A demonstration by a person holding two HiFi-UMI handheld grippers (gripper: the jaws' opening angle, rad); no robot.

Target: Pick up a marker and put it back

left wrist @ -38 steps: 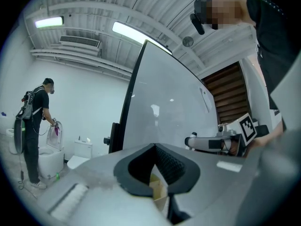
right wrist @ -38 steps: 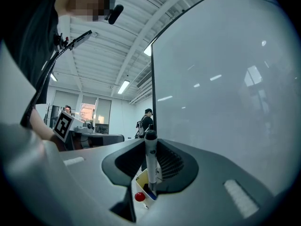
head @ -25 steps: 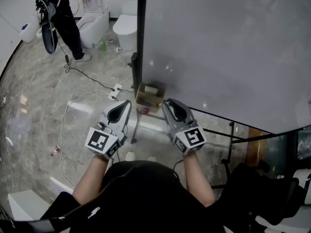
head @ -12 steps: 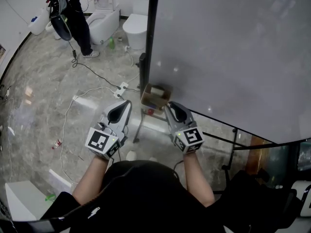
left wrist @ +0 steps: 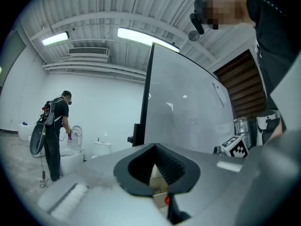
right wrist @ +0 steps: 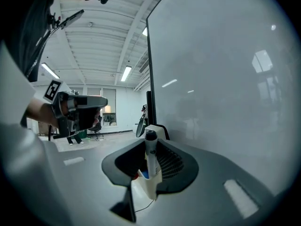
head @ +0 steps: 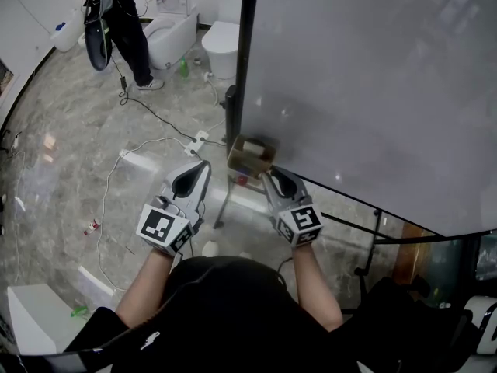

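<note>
At the whiteboard's (head: 373,92) lower corner, the marker (right wrist: 150,149) stood upright in its holder (right wrist: 146,185), between the right gripper's (right wrist: 149,163) open jaws, unpinched. Best to centre on the barrel, close squarely and lift straight up. The left gripper's (left wrist: 157,169) jaws were open and empty.

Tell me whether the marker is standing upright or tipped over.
Upright: in the right gripper view the marker stands vertical, cap up, its lower end in the white holder.

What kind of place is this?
Probably a big test hall or studio, not a home: a tall whiteboard on a polished stone floor, toilets standing out in the open, and cables trailing to a power strip.
</note>
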